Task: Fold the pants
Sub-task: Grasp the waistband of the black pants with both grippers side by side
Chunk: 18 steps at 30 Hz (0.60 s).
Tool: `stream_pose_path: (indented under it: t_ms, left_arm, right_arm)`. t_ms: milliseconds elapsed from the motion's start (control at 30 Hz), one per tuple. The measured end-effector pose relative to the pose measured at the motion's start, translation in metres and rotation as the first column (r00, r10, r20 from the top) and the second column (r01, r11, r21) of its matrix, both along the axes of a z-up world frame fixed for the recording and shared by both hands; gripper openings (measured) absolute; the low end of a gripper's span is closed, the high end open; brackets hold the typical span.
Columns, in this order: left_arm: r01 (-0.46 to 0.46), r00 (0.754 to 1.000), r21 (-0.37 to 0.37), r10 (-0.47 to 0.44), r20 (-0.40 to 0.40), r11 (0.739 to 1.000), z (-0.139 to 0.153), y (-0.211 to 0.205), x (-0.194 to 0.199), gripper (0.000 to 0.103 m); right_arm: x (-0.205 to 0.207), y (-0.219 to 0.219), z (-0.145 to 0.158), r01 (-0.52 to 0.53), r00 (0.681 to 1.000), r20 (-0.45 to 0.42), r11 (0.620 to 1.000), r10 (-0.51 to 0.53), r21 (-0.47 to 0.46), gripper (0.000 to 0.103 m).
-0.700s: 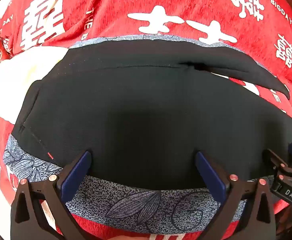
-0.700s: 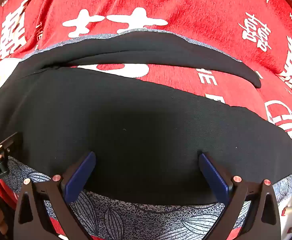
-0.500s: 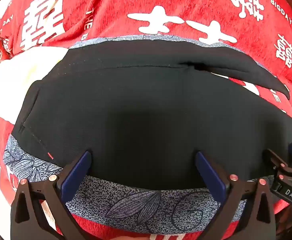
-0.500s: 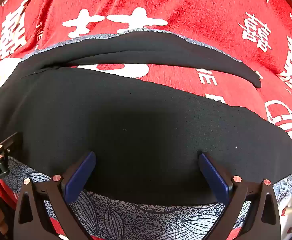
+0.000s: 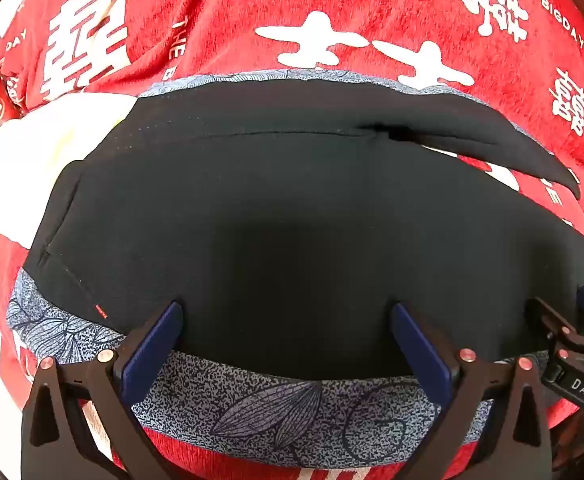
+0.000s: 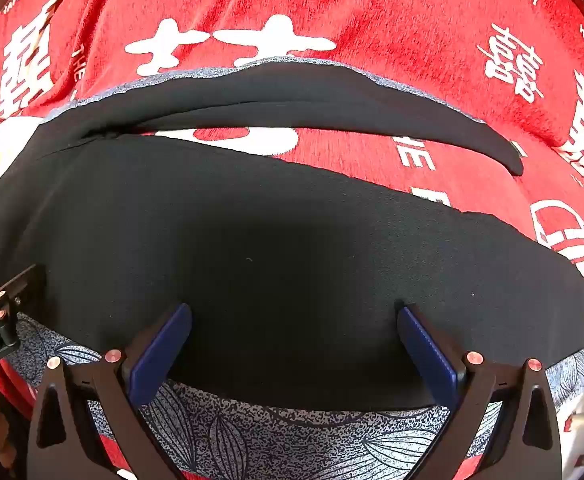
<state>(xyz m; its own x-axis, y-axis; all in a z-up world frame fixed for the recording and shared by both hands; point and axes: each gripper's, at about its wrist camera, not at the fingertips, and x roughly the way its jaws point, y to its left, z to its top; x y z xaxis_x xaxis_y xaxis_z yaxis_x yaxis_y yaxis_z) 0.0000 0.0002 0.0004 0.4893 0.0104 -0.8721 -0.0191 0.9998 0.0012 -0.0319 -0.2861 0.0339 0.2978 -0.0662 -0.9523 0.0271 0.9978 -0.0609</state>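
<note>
Left wrist view: black pants (image 5: 292,220) lie flat on the patterned cloth (image 5: 276,404), long axis crosswise, just ahead of both tools. Left gripper (image 5: 288,344) and right gripper (image 6: 293,344) (side by side) stand spread, holding nothing.

Your left gripper (image 5: 286,340) and right gripper (image 6: 293,340) both point steeply down, jaws spread wide, side by side.

One pair of black pants (image 5: 292,220), spread with two legs showing in the right wrist view. One grey-blue leaf-print cloth (image 5: 276,408) beneath it. One red blanket (image 5: 232,8) (white characters printed all over) beyond, toward 12 o'clock. Two grippers: the left gripper (image 5: 288,320) and the right gripper (image 6: 293,320).
</note>
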Motion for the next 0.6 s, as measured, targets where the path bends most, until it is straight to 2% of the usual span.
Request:
stream_pose_path:
  t_ms: [200, 333, 467, 600]
  left_arm:
    - [0.000, 1.000, 0.012, 0.000, 0.006, 1.000, 0.004, -0.001, -0.001, 0.103]
    - [0.007, 0.999, 0.021, -0.008, 0.037, 1.000, 0.003, -0.003, -0.009, 0.103]
    - [0.027, 1.000, 0.022, -0.027, -0.002, 0.999, 0.012, -0.002, -0.006, 0.103]
    - [0.023, 0.999, 0.024, -0.024, 0.048, 0.999, 0.034, 0.003, -0.005, 0.103]
  right_arm:
    - [-0.001, 0.002, -0.003, 0.000, 1.000, -0.003, 1.000, 0.000, 0.000, 0.103]
    - [0.003, 0.004, -0.001, -0.006, 1.000, -0.016, 1.000, 0.006, 0.008, 0.103]
    - [0.007, 0.004, 0.005, -0.014, 0.999, -0.045, 1.000, 0.015, 0.025, 0.103]
    - [0.013, 0.005, 0.031, -0.045, 0.999, 0.023, 0.999, 0.045, -0.002, 0.103]
